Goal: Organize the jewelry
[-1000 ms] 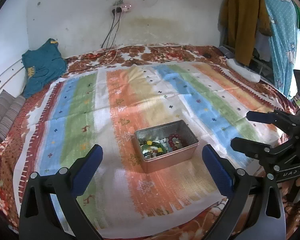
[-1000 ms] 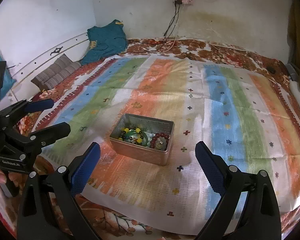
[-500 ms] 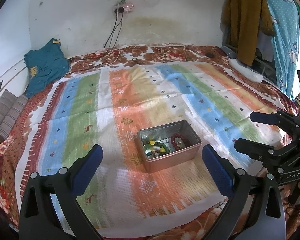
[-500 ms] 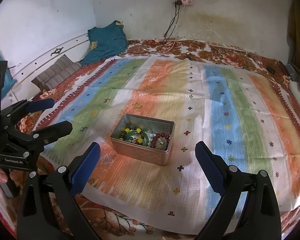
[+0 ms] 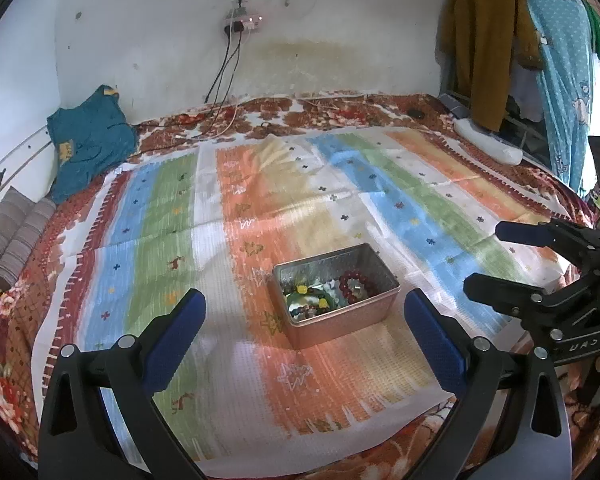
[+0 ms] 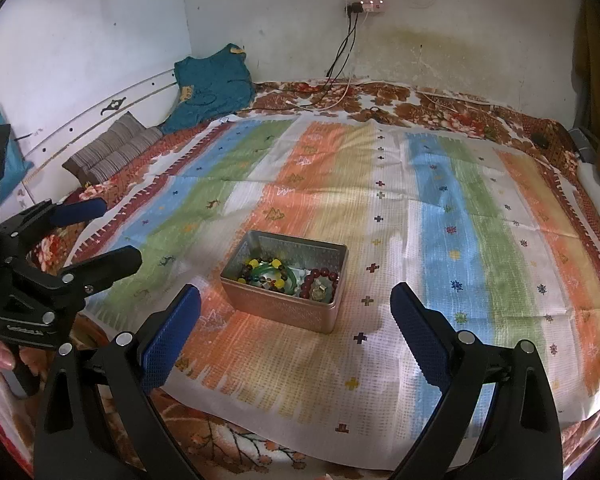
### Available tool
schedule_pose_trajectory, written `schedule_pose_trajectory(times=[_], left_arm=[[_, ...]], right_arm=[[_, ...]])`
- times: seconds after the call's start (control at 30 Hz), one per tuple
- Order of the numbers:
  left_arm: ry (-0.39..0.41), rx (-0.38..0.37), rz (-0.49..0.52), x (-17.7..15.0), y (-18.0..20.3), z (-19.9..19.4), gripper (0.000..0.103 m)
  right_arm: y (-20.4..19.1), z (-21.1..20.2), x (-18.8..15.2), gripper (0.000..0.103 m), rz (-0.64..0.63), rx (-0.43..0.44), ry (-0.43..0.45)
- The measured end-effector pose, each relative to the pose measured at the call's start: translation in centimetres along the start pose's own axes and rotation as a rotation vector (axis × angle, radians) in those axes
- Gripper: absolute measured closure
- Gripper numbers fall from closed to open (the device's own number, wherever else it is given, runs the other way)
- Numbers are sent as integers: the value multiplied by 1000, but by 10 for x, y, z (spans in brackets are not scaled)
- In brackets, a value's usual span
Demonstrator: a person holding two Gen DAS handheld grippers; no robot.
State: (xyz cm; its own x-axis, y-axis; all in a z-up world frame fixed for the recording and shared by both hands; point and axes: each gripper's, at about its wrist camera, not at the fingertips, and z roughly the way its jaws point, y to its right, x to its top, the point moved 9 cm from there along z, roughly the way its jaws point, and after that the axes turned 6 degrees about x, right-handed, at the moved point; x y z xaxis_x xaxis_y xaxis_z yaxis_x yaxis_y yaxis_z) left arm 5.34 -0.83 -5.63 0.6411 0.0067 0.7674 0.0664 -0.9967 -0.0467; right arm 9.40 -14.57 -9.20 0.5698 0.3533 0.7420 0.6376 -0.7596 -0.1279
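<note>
A bed [image 5: 380,112] with a floral blanket carries a striped cloth [image 5: 172,208] spread over most of it. Near the cloth's front edge, about midway along it, sits an open metal tin [image 6: 276,304] holding bead bracelets [image 6: 320,278]. The left gripper [image 5: 304,332] and the right gripper [image 6: 296,320] hang over that front edge, both spread wide and empty, well apart from the tin.

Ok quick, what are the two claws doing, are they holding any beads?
Left claw: open, holding nothing.
Right claw: open, holding nothing.
The beads are all in the metal tin.
</note>
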Motion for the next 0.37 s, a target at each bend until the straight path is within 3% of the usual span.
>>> schedule_pose_trajectory(times=[0.37], left_arm=[[21,24,4,1,-3,-3,6]], right_arm=[[1,-4,2,7,-16,-6,13]])
